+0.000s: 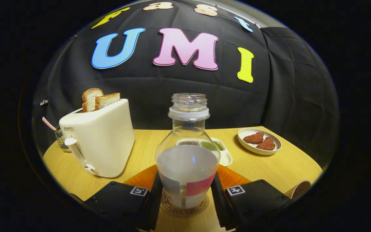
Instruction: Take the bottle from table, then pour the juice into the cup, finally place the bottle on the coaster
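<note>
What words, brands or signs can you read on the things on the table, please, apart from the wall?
"SUPOR": on the toaster, by its slot end.
"PARIS BAGUETTE": on the ring printed round the coaster; the rest is hidden under the bottle.
The bottle's label: no text legible.
Square coded markers on the gripper, not words; its fingers press on the bottle's two sides.

Bottle [187, 154] stood upright on the coaster [183, 202], between the fingers [153, 196].
Toaster [99, 138] sat left of it, plate [259, 141] behind right, small dish [224, 154] just behind.
</note>
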A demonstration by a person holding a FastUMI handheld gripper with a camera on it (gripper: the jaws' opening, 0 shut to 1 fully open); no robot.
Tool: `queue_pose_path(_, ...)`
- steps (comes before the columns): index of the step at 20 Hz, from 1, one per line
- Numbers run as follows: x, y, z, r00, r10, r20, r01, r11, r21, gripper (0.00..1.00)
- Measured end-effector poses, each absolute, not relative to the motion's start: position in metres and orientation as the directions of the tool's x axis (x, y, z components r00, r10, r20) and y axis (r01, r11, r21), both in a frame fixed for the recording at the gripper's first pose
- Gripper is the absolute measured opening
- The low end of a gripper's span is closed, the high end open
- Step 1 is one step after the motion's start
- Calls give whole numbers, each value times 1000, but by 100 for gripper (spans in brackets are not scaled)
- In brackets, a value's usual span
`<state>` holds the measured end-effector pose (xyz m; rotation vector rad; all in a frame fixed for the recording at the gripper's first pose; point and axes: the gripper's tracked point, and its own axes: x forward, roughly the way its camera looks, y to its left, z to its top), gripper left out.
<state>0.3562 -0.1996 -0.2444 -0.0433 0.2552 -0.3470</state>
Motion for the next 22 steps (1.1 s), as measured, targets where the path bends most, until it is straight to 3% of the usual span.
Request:
queue_pose_path(4, 350, -204, -243, 902, -360, -238, 348, 933, -92, 77)
queue_pose_path(6, 346, -201, -234, 906, -358, -228, 346, 934, -91, 87)
queue_pose_path(7, 342, -200, -233, 908, -353, -227, 342, 935, -88, 100)
queue_pose_path(16, 254, -163, -190, 916, -353, -189, 344, 936, -79, 97)
queue_pose_path(22, 176, -119, -108, 954, -294, -63, 293, 956, -28, 97)
